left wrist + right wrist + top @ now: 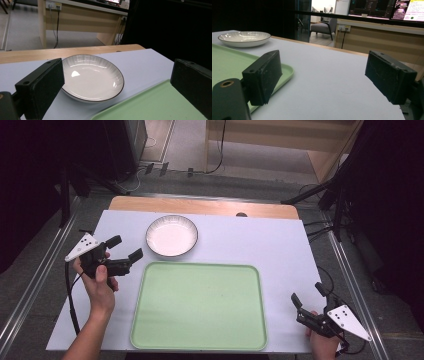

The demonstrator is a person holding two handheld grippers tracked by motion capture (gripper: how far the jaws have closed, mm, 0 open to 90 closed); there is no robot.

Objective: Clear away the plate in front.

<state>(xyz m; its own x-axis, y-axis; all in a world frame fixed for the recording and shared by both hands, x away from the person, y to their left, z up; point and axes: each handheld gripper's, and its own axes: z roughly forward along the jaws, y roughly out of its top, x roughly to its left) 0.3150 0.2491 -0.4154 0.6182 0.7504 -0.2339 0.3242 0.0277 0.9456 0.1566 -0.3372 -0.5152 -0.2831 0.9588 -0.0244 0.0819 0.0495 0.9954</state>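
A shallow white ceramic bowl with a thin dark rim [171,236] sits on the pale tabletop [260,240] just beyond an empty green tray [200,305], probably rigid, slippery and breakable, best pinched at its near rim by the wide-open left gripper [125,247]; the right gripper [307,295] is also wide open.

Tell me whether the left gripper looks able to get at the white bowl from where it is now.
Probably yes. The left gripper is open and points at the white bowl, which sits just beyond its fingers on bare table. Nothing lies between them, and the green tray stays off to the side.
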